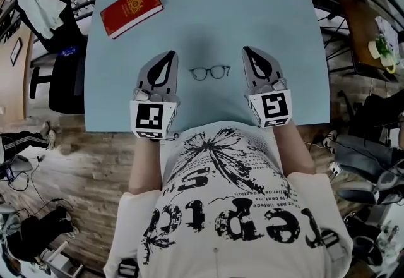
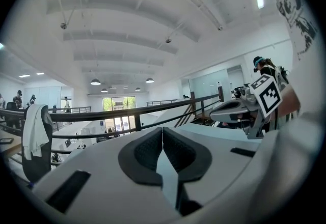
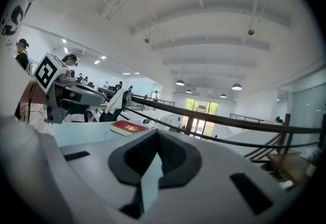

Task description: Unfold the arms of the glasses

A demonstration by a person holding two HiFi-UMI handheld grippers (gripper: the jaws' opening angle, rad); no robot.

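Pale blue table (image 1: 278, 30) bears glasses (image 1: 210, 72); red book (image 1: 131, 10)

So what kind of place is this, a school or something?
Probably a big open lab or workshop hall, not a home: a high white ceiling with hanging lamps, a black railing behind the light blue table, and cables lying on the wood floor.

White T-shirt (image 1: 233, 207) with black print; grey left tongs (image 1: 171, 55) and right tongs (image 1: 247, 50) with square-marker cubes (image 1: 152, 117).
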